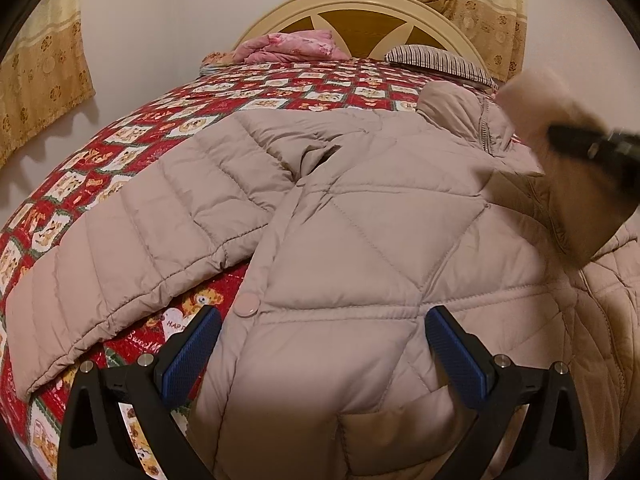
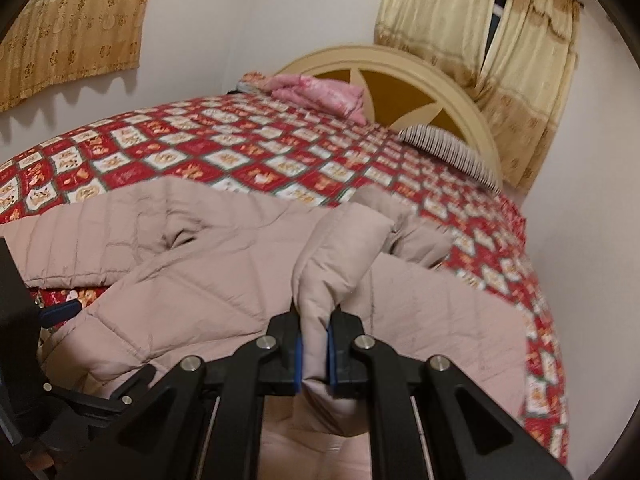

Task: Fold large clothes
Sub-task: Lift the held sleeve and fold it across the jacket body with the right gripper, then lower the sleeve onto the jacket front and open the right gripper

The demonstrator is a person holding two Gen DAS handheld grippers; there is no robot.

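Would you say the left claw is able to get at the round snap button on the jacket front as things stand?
Probably yes: the left claw is open just below the snap button, which lies uncovered on the jacket near its left finger.

Left wrist: close above coat (image 1: 360, 216), facing down toward headboard (image 1: 360, 20). Right wrist: close, tilted down, same way. Shared: coat (image 2: 224, 264), bedspread (image 2: 248, 152), headboard (image 2: 400, 68), curtains (image 2: 500, 40).

The jacket (image 1: 360, 220) lies spread on the bed (image 1: 132, 128), pillows (image 1: 436, 58) seemingly behind it by the headboard (image 1: 352, 4).
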